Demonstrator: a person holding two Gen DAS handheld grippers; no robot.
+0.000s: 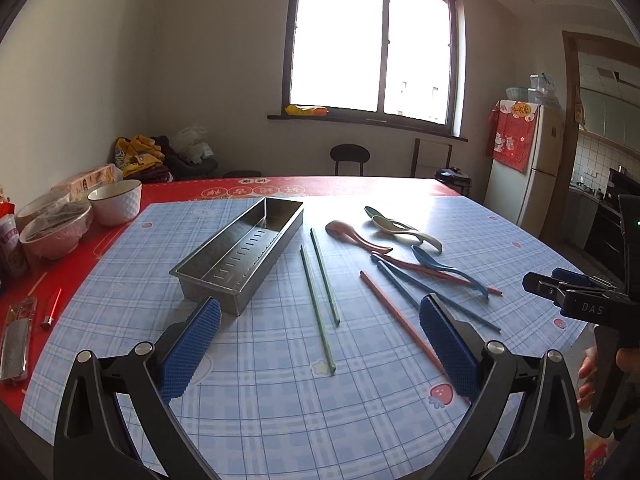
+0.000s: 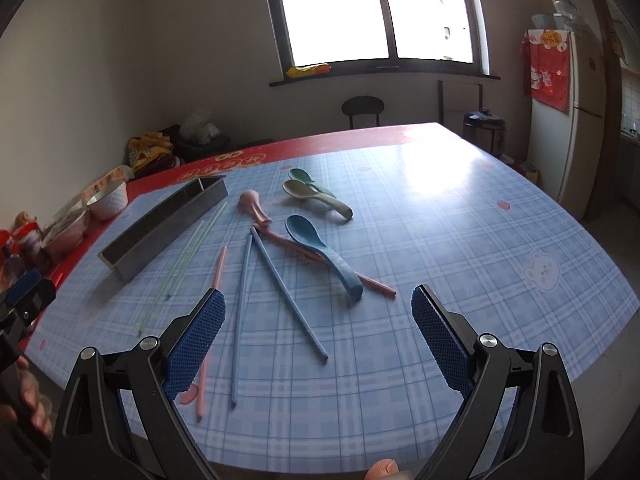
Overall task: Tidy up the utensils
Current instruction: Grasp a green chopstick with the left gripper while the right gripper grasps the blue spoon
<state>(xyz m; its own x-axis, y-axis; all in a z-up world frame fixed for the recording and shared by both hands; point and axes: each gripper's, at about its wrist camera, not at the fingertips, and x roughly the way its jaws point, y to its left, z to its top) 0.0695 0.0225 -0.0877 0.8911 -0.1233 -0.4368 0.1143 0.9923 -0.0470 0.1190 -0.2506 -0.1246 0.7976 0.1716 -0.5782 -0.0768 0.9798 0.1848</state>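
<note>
Lying just ahead of both grippers' wide, empty jaws, chopsticks (image 2: 288, 292) and spoons (image 2: 324, 256) sit beside the tray (image 1: 240, 256).

Your left gripper (image 1: 320, 324) hangs above the surface, jaws spread wide, both blue pads (image 1: 192, 344) facing inward, nothing between them. Your right gripper (image 2: 318, 320) sits the same way: wide open, angled down and forward, holding nothing. In the left view, the right gripper shows at the far right edge, your right hand (image 1: 600, 376) wrapped on its handle. In the right view, your left hand (image 2: 24, 396) shows at the lower left edge, gripping its tool.
</note>
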